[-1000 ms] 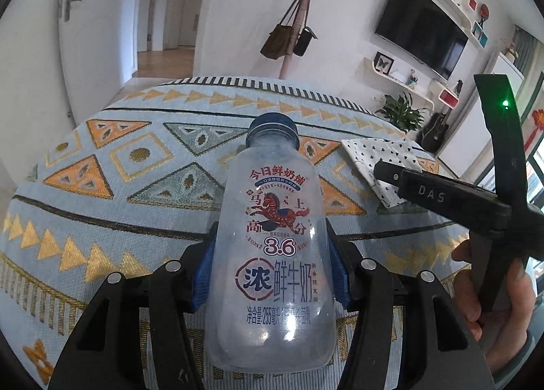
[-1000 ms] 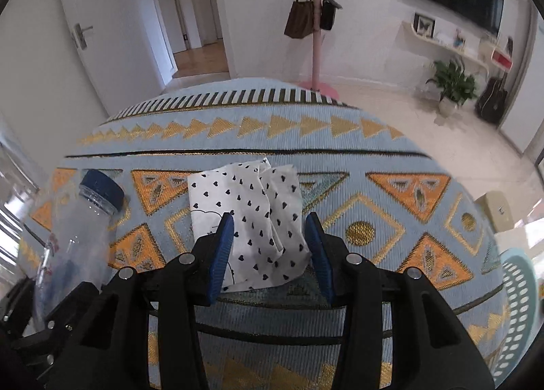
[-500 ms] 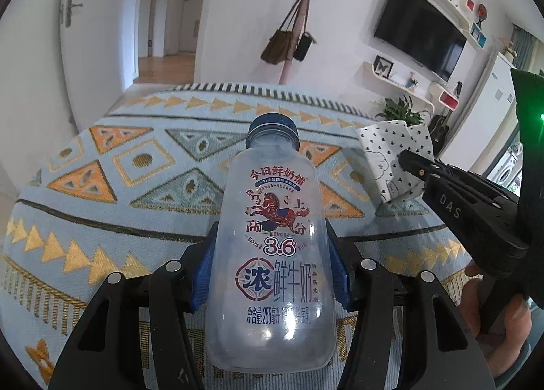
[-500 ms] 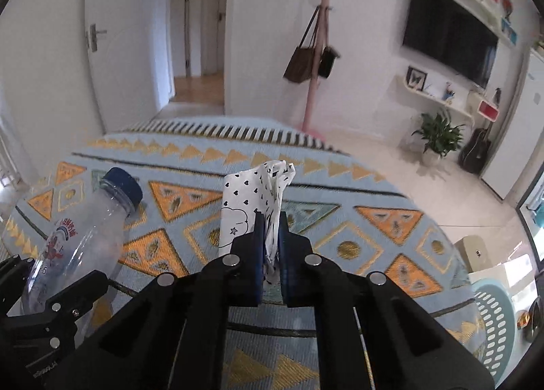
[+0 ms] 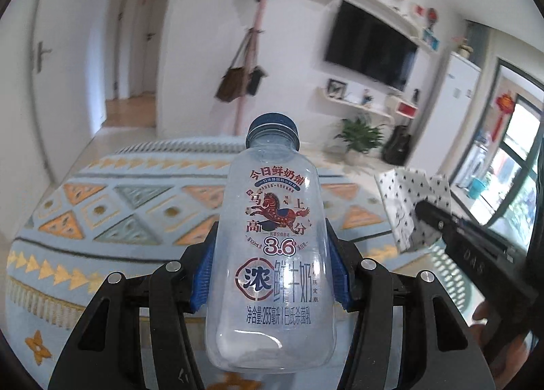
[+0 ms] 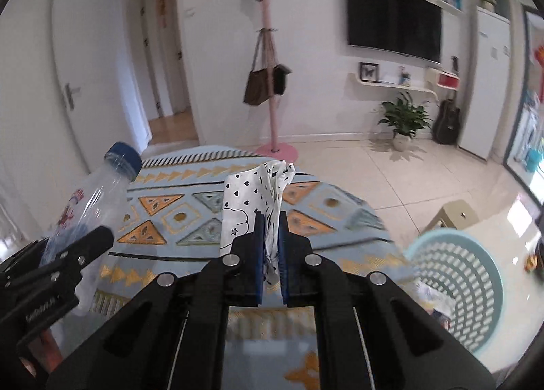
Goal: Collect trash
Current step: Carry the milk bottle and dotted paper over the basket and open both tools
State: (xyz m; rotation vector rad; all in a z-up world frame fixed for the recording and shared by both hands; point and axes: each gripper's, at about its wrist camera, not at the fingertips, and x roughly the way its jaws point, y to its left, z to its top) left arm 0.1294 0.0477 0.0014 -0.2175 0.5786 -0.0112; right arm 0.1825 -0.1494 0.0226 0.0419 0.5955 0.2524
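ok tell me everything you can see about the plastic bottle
The plastic bottle is clear, looks empty, and wears a dark blue screw cap. Its rounded body bears printed Chinese text, a red horse and a large "3.6". It stands roughly upright along the left gripper, cap pointing away from the camera, clamped at mid-body between the blue-padded fingers. Its base hangs free, clear of the patterned rug; nothing else touches it. In the right wrist view it appears tilted at the left edge.
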